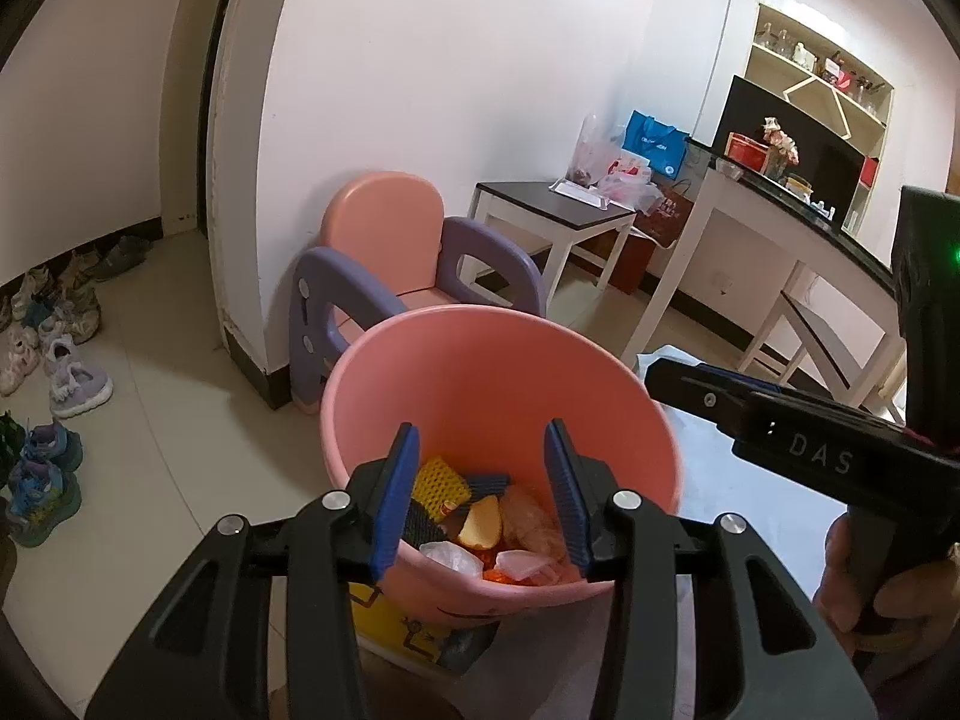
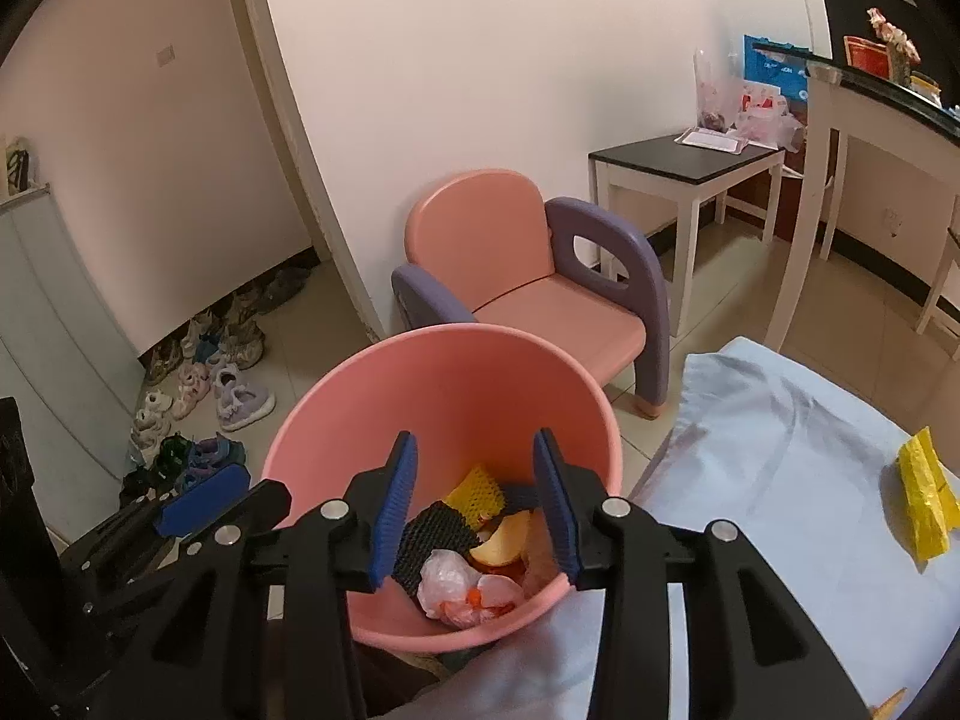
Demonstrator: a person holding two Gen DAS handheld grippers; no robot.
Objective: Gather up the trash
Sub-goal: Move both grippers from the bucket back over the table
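Note:
A pink bin (image 1: pixel 504 360) (image 2: pixel 444 372) stands on the floor beside a cloth-covered table. Inside lie yellow foam netting (image 1: pixel 441 477) (image 2: pixel 477 489), black netting (image 2: pixel 435 531), a fruit slice (image 1: pixel 483 522) (image 2: pixel 504 534) and crumpled clear plastic (image 2: pixel 447 579). My left gripper (image 1: pixel 483 492) hovers over the bin's near rim, open, nothing between its blue pads. My right gripper (image 2: pixel 474 495) is also over the bin, open and empty; it shows in the left wrist view as a black body (image 1: pixel 798 426). A yellow wrapper (image 2: pixel 924 498) lies on the table at right.
A pink and purple child's chair (image 1: pixel 390 252) (image 2: pixel 528 276) stands behind the bin against a white wall. Several shoes (image 1: pixel 54 354) (image 2: pixel 204 384) line the floor at left. A small dark-topped side table (image 1: pixel 558 210) (image 2: pixel 684 162) and a counter (image 1: pixel 798 210) are at back right.

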